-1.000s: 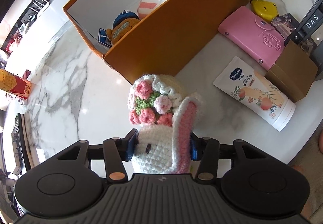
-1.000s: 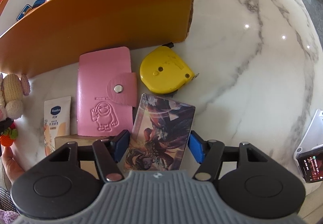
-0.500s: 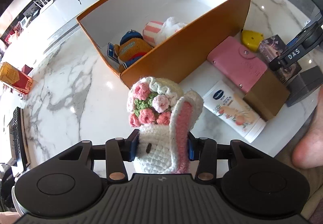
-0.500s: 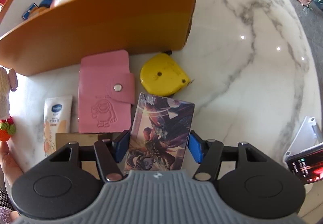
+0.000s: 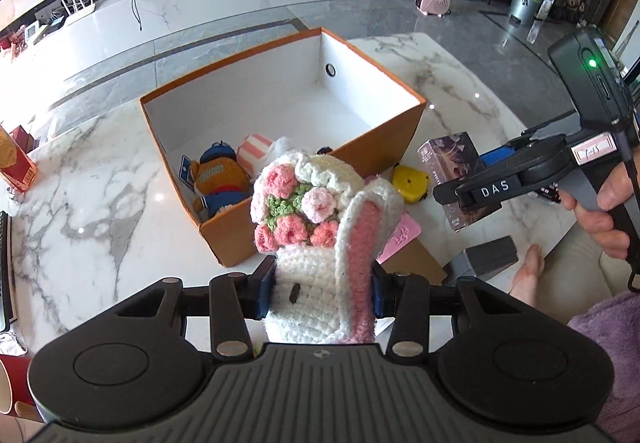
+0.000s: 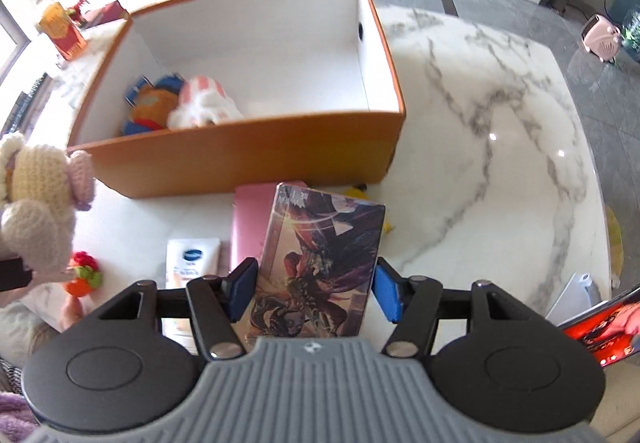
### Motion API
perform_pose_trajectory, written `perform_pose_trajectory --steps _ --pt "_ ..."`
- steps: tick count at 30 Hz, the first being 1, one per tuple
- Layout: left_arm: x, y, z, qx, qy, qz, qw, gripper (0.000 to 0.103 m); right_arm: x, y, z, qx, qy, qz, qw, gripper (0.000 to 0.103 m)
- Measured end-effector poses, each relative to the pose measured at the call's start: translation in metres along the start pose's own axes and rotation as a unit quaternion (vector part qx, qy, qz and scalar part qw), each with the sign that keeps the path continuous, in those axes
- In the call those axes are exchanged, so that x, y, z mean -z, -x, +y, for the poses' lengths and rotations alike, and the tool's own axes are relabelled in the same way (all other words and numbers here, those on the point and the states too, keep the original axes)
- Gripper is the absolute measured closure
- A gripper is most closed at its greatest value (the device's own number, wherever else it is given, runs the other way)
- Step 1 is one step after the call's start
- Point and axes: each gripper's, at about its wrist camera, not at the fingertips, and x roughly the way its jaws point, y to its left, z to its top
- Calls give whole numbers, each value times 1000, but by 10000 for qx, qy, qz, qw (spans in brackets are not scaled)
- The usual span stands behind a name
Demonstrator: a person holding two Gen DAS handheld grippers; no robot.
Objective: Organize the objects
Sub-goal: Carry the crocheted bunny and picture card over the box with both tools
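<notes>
Crocheted rabbit (image 5: 320, 263) clamped in left hand-held gripper (image 5: 322, 293); illustrated box (image 6: 316, 271) clamped in right hand-held gripper (image 6: 314, 293).

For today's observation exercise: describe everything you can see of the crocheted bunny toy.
The crocheted bunny toy looks like soft white yarn, with a pink-lined ear flopping down its right side, a crown of pink roses with green leaves, and a small dark eye. It is clamped between the left gripper's blue pads, held in the air in front of the orange box.
</notes>
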Motion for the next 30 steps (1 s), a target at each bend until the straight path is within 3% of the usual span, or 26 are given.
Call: perform_pose_trajectory --steps 5,12,15,18,25,30 --pt "-23 13 15 98 401 -261 9988 52 -15 33 2 -14 195 -354 9992 40" --pt "-77 -9 36 112 1117 -572 9920 52 -64 54 8 -478 187 -712 9961 40" --pt "-94 -33 47 324 1539 -666 9853 52 -86 46 9 -627 134 -686 9956 40" --pt "-102 -64 55 485 1849 -645 9794 52 -105 30 6 -467 140 -649 9967 40" --pt "-108 -143 61 810 2385 -246 9674 52 -138 -14 -18 -214 86 -463 9987 40" --pt "-101 -182 62 830 2744 -79 9580 52 -147 -46 -34 -221 -52 -315 9992 40"
